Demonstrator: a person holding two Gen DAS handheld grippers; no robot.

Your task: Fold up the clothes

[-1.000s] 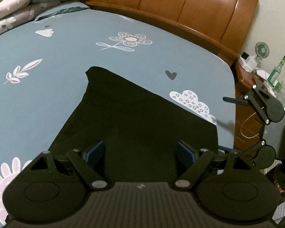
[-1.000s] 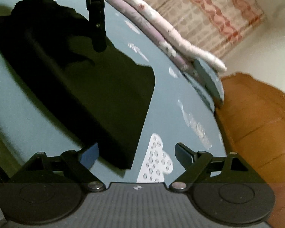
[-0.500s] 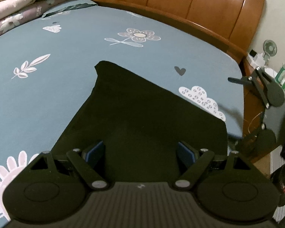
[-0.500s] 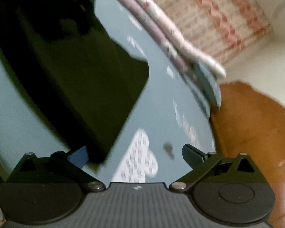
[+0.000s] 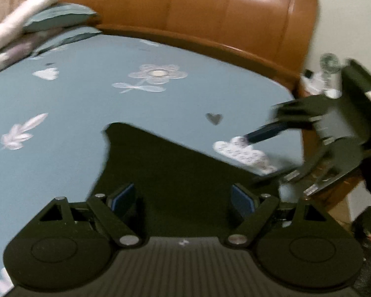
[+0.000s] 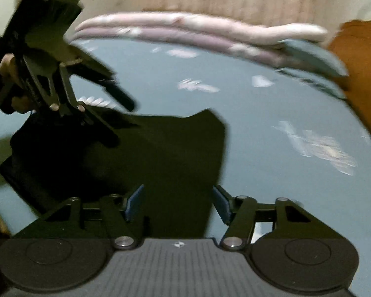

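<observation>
Black garment (image 5: pixel 175 173) flat on blue patterned bed sheet (image 5: pixel 74 104), long axis running from near bed edge toward wooden headboard (image 5: pixel 210 17), one corner pointing at pillow (image 5: pixel 59 17) side. Left gripper (image 5: pixel 183 199) spread wide, empty, above garment. Right gripper (image 6: pixel 176 203) likewise wide, empty, over garment's right edge.

We have two fisheye views, each low over the bed sheet (image 5: pixel 74 104) and looking forward between its own spread fingers. Our left wrist view faces the wooden headboard (image 5: pixel 210 12), with the right gripper (image 5: pixel 264 156) at its right edge. Our right wrist view faces the rolled bedding (image 6: pixel 197 32), the left gripper (image 6: pixel 121 116) at its left. Both share the dark garment (image 5: pixel 175 173) close below.
</observation>
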